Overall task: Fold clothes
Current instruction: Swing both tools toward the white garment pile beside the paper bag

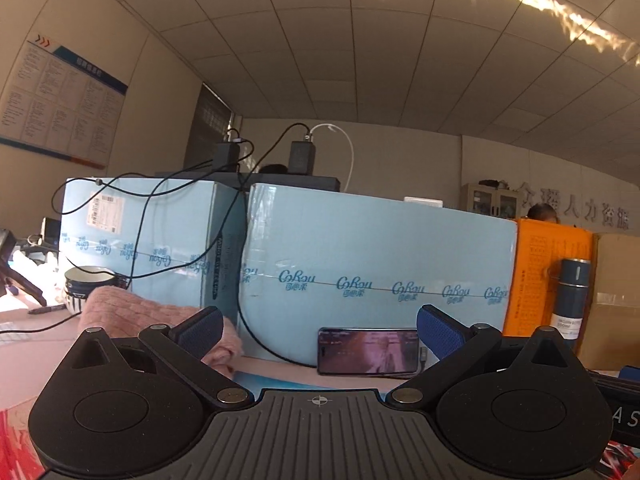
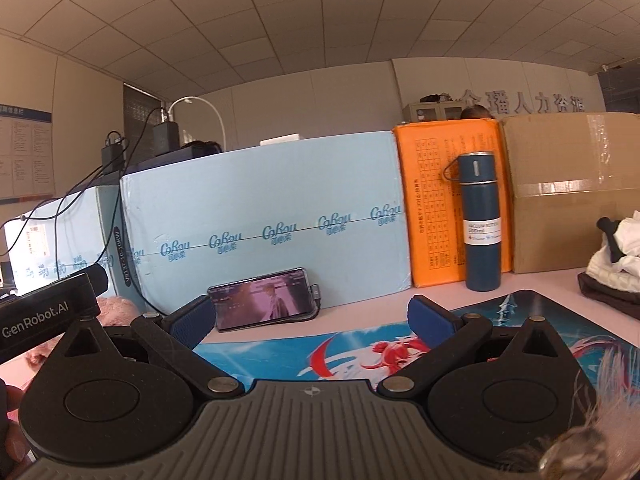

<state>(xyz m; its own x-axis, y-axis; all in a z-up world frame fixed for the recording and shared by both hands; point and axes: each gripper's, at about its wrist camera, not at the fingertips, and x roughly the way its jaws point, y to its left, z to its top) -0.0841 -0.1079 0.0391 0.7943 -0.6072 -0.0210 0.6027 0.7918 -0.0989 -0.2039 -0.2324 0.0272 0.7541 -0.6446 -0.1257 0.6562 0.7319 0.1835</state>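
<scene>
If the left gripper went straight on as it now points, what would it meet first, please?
Probably the phone, propped against the light blue box straight ahead of the open left gripper; nothing shows between them, though depth is uncertain.

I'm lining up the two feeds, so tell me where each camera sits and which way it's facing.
Left wrist: sits behind the open left tongs, level over the desk, facing the light blue boxes; pink knitted garment at left.
Right wrist: sits behind the open right tongs, facing the same boxes, above a printed mat; the left device's body shows at left, white and dark clothes at right.
Shared: propped phone, blue flask, orange box.
</scene>
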